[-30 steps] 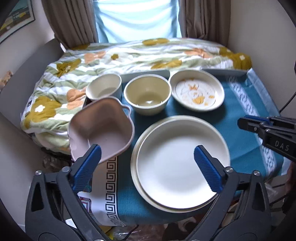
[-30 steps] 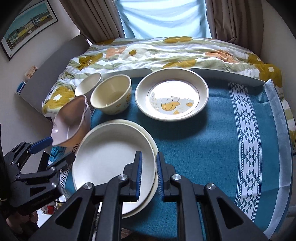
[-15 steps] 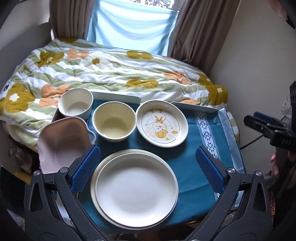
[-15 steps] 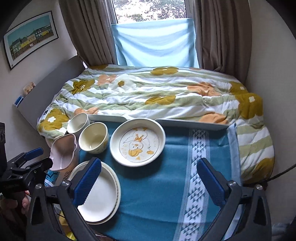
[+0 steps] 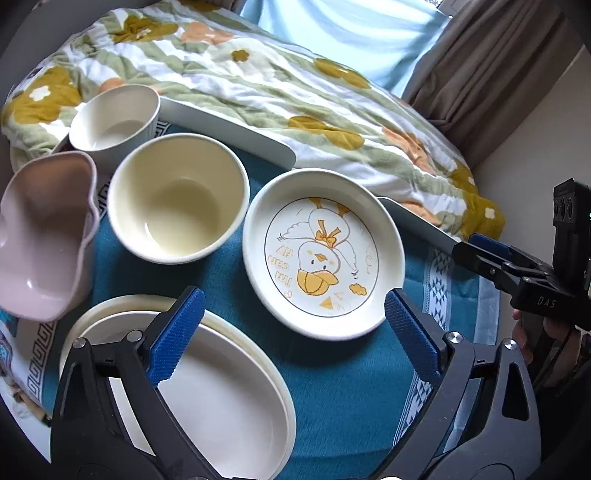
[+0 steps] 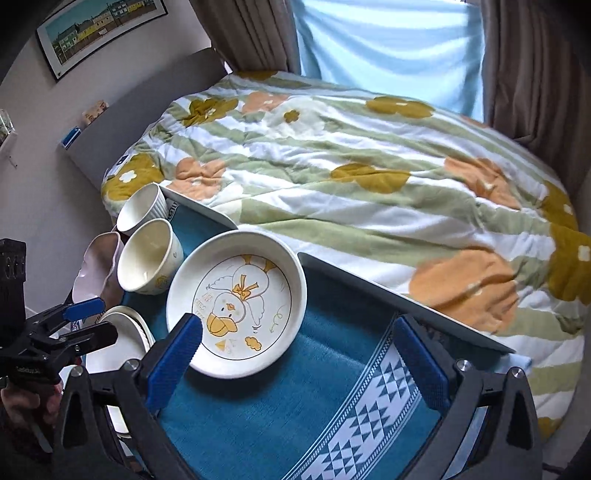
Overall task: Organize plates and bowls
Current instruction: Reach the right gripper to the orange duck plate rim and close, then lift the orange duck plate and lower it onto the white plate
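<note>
A duck-print plate (image 5: 321,254) (image 6: 240,302) lies on the teal cloth. Left of it stand a cream bowl (image 5: 177,199) (image 6: 147,258), a white ribbed bowl (image 5: 114,118) (image 6: 140,210) and a pink wavy bowl (image 5: 40,236) (image 6: 96,266). Two stacked white plates (image 5: 221,398) (image 6: 122,343) sit at the near left. My left gripper (image 5: 293,299) (image 6: 103,319) hovers over the duck plate's near rim, jaws wide and closing, pads touching nothing. My right gripper (image 6: 297,325) (image 5: 469,247) hangs over the cloth right of that plate, jaws wide and closing, nothing between them.
The table with its teal patterned cloth (image 5: 351,387) ends at a grey raised edge (image 6: 388,295). Behind it lies a bed with a floral quilt (image 6: 369,166). A wall with a framed picture (image 6: 99,29) stands at the left. A hand (image 5: 524,332) holds the right gripper.
The right gripper went from shut to wide open and drew away from the stacked plates to the right. The left gripper shifted right from the stacked plates toward the duck plate and rolled.
</note>
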Action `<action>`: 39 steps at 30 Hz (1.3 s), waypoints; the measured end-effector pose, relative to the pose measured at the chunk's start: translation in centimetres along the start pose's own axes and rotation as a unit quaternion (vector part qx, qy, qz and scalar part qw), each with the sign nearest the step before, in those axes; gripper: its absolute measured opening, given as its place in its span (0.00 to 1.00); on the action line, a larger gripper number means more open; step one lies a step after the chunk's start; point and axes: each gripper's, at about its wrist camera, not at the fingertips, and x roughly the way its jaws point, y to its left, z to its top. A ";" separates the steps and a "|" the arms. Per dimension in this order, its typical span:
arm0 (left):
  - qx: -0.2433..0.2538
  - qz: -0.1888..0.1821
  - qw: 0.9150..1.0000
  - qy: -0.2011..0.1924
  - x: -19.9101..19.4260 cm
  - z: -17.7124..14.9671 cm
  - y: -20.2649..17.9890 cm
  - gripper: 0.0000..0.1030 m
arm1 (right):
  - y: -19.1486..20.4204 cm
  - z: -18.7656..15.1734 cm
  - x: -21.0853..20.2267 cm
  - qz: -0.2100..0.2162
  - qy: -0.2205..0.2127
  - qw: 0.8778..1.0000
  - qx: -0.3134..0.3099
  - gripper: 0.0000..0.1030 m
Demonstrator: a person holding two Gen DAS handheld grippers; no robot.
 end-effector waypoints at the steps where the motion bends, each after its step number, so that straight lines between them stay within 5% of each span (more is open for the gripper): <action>1: -0.006 0.006 1.000 0.006 1.1 0.2 -0.1 0.87 | -0.5 0.0 1.3 0.013 0.010 1.000 -0.004 0.86; 7: -0.036 0.028 0.998 0.032 5.6 0.9 0.6 0.64 | -1.6 -0.3 6.3 0.062 0.044 0.997 -0.021 0.62; 12: -0.037 0.037 0.998 0.026 6.7 1.2 0.7 0.63 | -1.6 -0.4 8.2 0.081 0.061 0.994 -0.038 0.59; 15: -0.036 0.041 0.998 0.038 7.9 1.3 0.7 0.45 | -1.5 -0.5 8.7 0.088 0.061 0.993 -0.043 0.59; 21: -0.056 0.059 0.996 0.041 8.1 1.1 2.4 0.15 | -1.7 -0.3 9.3 0.080 0.058 0.994 -0.048 0.23; 24: -0.066 0.047 0.996 0.037 7.9 1.2 2.9 0.13 | -1.7 -0.2 9.5 0.084 0.052 0.994 -0.046 0.13; 39: -0.020 0.037 0.999 0.019 4.6 1.4 0.4 0.12 | -1.5 -0.3 6.2 0.059 0.014 0.997 -0.039 0.13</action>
